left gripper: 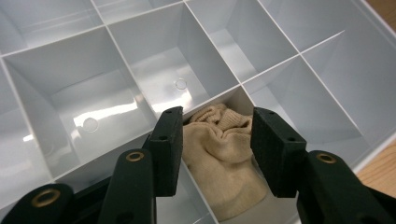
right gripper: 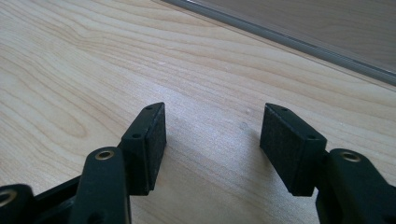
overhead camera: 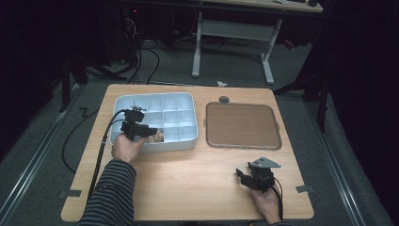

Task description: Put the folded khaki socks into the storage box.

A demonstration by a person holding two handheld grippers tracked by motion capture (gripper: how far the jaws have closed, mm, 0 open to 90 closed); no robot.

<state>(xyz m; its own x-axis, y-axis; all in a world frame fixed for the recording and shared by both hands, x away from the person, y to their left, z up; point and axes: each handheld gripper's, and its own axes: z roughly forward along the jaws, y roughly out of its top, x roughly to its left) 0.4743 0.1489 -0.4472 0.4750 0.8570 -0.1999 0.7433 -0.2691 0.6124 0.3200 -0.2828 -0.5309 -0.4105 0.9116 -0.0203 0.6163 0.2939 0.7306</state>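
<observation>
- Left gripper [left gripper: 217, 140] hangs over the near row of the white divided tray [overhead camera: 188, 101], fingers [left gripper: 169, 147] spread to either side of a beige cloth bundle [left gripper: 224, 154]. No pad presses on it, so the cloth looks to be resting free in its cell.
- The bundle sits in a near-row compartment about mid-way along, seen from above as a tan patch [overhead camera: 157, 137] beside the left hand [overhead camera: 126, 147]. The spread fingers straddle the cell, which reads as a drop-off: open wide enough to clear the fabric and the dividers.
- Cloth: soft knit, cream-beige, crumpled and folded on itself, with a ribbed edge toward the far end, possibly a sock or small glove; cannot tell which. It fills most of its cell and stands up against the wall. Neighbouring cells in the left gripper view are bare.
- Right gripper [right gripper: 212, 135] rests low over the bare wooden bench [right gripper: 93, 70], fingers apart with nothing between, seemingly parked out of the way.
- Brown flat tray [overhead camera: 243, 125] lies right of the white one, nothing on it.
</observation>
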